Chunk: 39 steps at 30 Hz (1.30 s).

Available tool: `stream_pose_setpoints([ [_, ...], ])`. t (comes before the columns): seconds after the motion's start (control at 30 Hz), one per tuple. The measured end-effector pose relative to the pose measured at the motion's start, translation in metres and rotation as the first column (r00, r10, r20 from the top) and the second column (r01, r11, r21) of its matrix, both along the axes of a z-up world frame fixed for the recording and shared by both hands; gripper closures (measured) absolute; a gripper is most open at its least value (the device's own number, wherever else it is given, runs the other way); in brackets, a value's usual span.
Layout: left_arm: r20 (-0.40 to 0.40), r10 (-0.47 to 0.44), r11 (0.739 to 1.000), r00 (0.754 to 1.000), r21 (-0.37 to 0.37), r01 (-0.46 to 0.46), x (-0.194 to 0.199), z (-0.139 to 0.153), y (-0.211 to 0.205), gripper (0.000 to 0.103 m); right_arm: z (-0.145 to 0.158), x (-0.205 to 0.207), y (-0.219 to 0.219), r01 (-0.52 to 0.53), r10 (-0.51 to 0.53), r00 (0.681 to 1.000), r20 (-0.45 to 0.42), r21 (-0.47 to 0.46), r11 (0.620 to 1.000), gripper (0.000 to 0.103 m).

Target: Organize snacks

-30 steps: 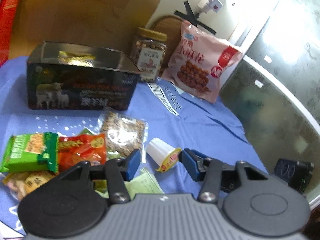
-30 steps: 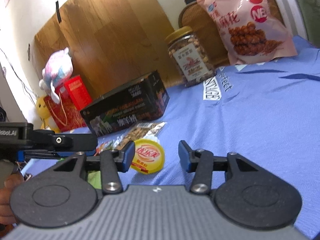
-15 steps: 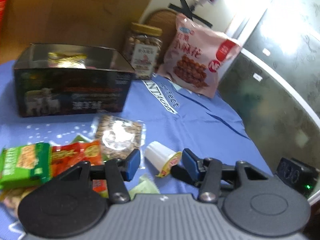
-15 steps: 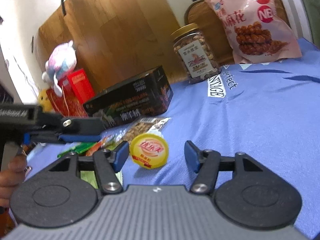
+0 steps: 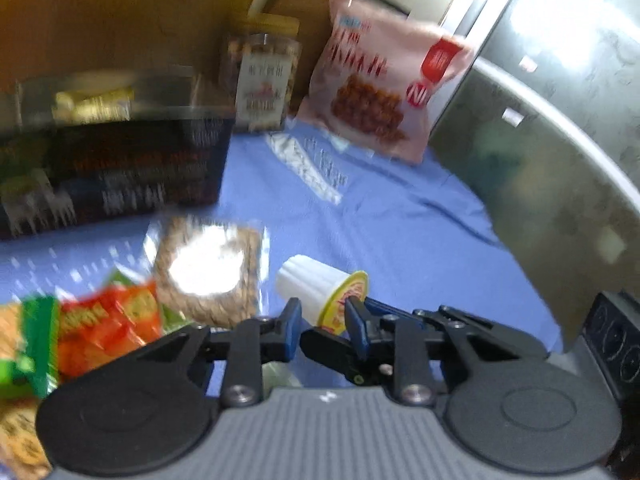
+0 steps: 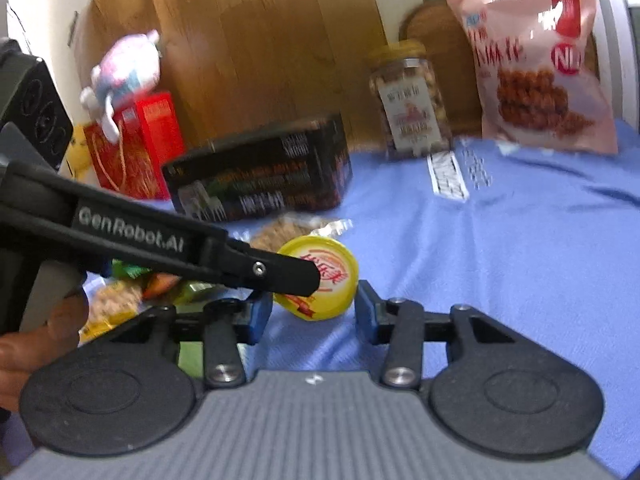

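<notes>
On blue surface, centre: jelly cup lying sideways.
Left hand-held gripper: just closing, clenched on cup.
Right hand-held gripper: released, cup's yellow lid at its 12 o'clock.
Risk: cup squirts out; slick, tapered wall.

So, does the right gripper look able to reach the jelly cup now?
Probably not cleanly: the left gripper, jaws just closing on the jelly cup, crosses its lid; the right gripper, jaws also just closing, flanks it without touching.

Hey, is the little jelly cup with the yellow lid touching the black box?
Apart. The right wrist view shows the jelly cup lying in front of the black box, with blue cloth and a clear packet between them.
</notes>
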<state>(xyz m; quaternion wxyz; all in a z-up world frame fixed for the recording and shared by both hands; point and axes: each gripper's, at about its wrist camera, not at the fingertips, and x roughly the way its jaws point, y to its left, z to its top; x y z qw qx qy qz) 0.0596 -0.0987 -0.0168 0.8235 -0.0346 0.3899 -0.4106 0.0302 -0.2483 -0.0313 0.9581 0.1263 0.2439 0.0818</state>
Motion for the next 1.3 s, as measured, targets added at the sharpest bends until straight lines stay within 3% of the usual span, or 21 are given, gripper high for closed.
stream_pose_setpoints([
  [0.1, 0.079, 0.048, 0.998, 0.996, -0.036, -0.045, 0.008, 0.026, 0.017, 0.078, 0.02, 0.015, 0.009, -0.019, 0.02, 0.997, 0.073, -0.006, 1.0, 0.055],
  [0.27, 0.137, 0.172, 0.983, 0.976, -0.088, -0.161, 0.055, 0.057, 0.039, 0.078, 0.05, 0.083, 0.031, -0.071, 0.081, 0.986, 0.144, -0.073, 0.995, 0.055],
  [0.43, 0.096, 0.239, 0.97, 0.966, -0.072, -0.233, 0.118, 0.052, 0.035, 0.073, 0.05, 0.151, 0.042, -0.054, 0.066, 0.993, 0.095, -0.122, 0.991, 0.054],
  [0.5, 0.078, 0.249, 0.968, 0.965, -0.042, -0.247, 0.129, 0.046, 0.034, 0.071, 0.047, 0.155, 0.043, -0.031, 0.04, 0.997, 0.064, -0.141, 0.99, 0.053],
  [0.7, 0.115, 0.275, 0.951, 0.954, -0.175, -0.253, 0.085, 0.057, 0.094, 0.066, 0.037, 0.079, 0.013, -0.042, 0.039, 0.998, 0.057, 0.045, 0.998, 0.053],
  [0.87, 0.117, 0.306, 0.946, 0.945, -0.146, -0.289, 0.046, 0.042, 0.132, 0.066, 0.01, 0.022, -0.003, -0.023, 0.03, 0.999, -0.032, 0.198, 0.98, 0.053],
  [1.1, 0.067, 0.338, 0.936, 0.939, -0.132, -0.327, 0.01, 0.02, 0.159, 0.062, -0.006, -0.001, -0.006, 0.011, 0.022, 0.993, -0.112, 0.291, 0.957, 0.053],
  [1.3, 0.024, 0.273, 0.953, 0.962, -0.141, -0.267, -0.022, 0.011, 0.154, 0.062, -0.004, -0.017, 0.0, -0.012, 0.043, 0.993, -0.108, 0.273, 0.962, 0.053],
])
